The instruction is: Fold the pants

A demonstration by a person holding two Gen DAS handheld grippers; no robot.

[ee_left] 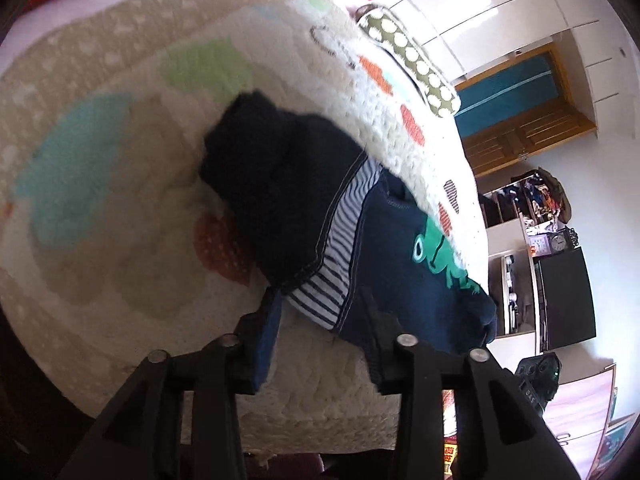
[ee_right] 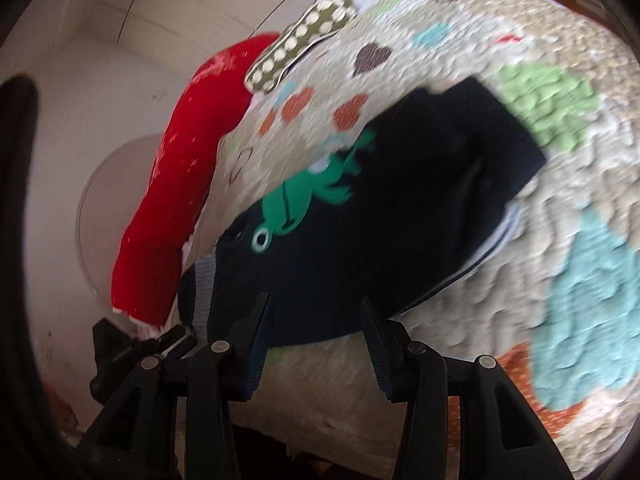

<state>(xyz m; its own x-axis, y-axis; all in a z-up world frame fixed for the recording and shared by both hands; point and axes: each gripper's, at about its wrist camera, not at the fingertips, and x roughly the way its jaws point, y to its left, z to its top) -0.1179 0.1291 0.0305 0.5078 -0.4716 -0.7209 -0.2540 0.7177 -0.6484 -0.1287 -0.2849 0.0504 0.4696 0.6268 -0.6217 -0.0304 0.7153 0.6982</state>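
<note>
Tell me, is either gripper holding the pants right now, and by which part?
Neither. The left gripper and right gripper are both open, their fingers straddling the near edge of the navy pants on the blanket without closing on it.

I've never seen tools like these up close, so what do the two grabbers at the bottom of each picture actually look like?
Both look alike. The left gripper and the right gripper are matte black plastic, with angular triangular struts joined by round silver pins. Each ends in two flat, tapering fingers lined on the inner face with dark blue ribbed pads. No cables, sleeves or hands show.
</note>
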